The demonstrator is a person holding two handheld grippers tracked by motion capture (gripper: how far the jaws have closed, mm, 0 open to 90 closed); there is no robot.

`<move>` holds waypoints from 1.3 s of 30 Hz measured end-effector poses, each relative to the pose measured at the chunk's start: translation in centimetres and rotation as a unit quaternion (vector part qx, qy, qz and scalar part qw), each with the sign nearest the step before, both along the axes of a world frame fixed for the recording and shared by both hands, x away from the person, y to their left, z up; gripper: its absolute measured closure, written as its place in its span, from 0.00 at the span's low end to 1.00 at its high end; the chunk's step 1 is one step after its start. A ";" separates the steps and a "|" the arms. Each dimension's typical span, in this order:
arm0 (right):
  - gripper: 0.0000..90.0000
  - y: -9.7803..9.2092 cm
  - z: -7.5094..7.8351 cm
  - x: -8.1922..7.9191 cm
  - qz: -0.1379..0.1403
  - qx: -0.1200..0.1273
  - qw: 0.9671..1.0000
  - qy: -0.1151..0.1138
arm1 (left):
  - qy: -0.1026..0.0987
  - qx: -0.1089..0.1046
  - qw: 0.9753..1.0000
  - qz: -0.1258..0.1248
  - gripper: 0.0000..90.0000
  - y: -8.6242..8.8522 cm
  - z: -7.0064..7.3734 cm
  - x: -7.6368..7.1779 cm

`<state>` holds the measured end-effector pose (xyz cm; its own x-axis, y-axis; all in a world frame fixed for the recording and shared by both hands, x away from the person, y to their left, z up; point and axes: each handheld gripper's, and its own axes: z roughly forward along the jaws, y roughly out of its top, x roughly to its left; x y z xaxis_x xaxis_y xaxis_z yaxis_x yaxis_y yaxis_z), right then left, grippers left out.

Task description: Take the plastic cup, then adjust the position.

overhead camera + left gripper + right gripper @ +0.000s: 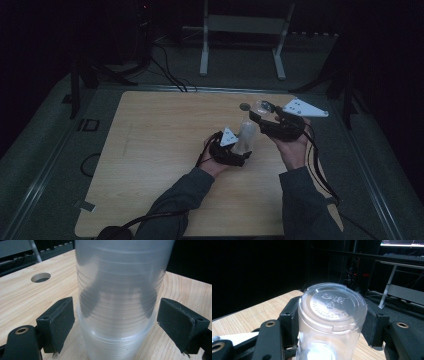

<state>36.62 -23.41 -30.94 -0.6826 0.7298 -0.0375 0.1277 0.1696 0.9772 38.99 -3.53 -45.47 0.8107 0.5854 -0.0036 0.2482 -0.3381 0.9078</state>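
Observation:
A stack of clear plastic cups (245, 136) stands on the wooden table (160, 145). My left gripper (243, 151) is open around the stack's lower part. In the left gripper view the stack (120, 297) rises between the two pads (58, 323), with only a thin gap on each side. My right gripper (263, 113) hovers just right of and behind the stack, shut on a single clear cup (262, 106). In the right gripper view that cup (333, 307) is clamped between the pads (290, 315), its embossed base pointing away from the camera.
A round hole (245, 106) is cut in the tabletop just behind the cups and shows again (40, 277) in the left gripper view. A white metal frame (245, 25) stands on the floor beyond the table. Cables trail from both grippers.

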 end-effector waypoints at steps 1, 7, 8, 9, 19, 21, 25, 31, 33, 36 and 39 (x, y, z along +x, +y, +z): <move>0.45 -0.2 0.2 -0.1 -0.002 -0.001 1.000 -0.002 | 0.000 0.001 1.000 0.000 0.17 0.3 0.1 -0.1; 0.45 -1.1 0.6 -0.6 -0.009 -0.003 1.000 -0.009 | 0.000 -0.005 1.000 0.001 0.17 1.1 0.4 -0.4; 0.45 -1.1 0.6 -0.6 -0.009 -0.003 1.000 -0.009 | 0.000 -0.005 1.000 0.001 0.17 1.1 0.4 -0.4; 0.45 -1.5 0.7 -0.7 -0.014 -0.003 1.000 -0.008 | -0.001 -0.009 1.000 -0.001 0.17 1.3 0.6 -0.6; 0.45 -3.0 0.4 -1.5 -0.034 -0.016 0.999 -0.010 | -0.005 -0.008 1.000 -0.002 0.17 1.9 0.7 -1.0; 0.45 -3.2 0.3 -1.6 -0.036 -0.018 0.999 -0.010 | -0.003 -0.008 1.000 -0.002 0.16 1.9 0.6 -1.1; 0.45 -3.6 0.2 -1.8 -0.042 -0.021 0.999 -0.010 | -0.003 -0.007 1.000 -0.002 0.16 2.1 0.5 -1.2; 0.45 -4.6 -0.3 -2.5 -0.051 -0.023 0.998 -0.007 | -0.008 -0.009 1.000 -0.008 0.16 2.2 0.8 -1.7; 0.45 -4.7 -0.6 -2.6 -0.052 -0.021 0.998 -0.004 | -0.008 -0.012 1.000 -0.009 0.16 2.3 0.9 -2.0; 0.45 -4.8 -1.2 -2.9 -0.055 -0.027 0.998 -0.001 | -0.011 -0.014 1.000 -0.010 0.17 2.4 1.1 -2.3; 0.45 -4.9 -1.5 -3.1 -0.057 -0.023 0.998 0.002 | -0.011 -0.019 1.000 -0.012 0.17 2.4 1.2 -2.5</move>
<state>33.50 -28.29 -32.45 -0.5958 0.8000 -0.0704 0.1529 0.1991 0.9680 36.45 -1.09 -44.23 0.8246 0.5657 -0.0068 0.2194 -0.3087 0.9255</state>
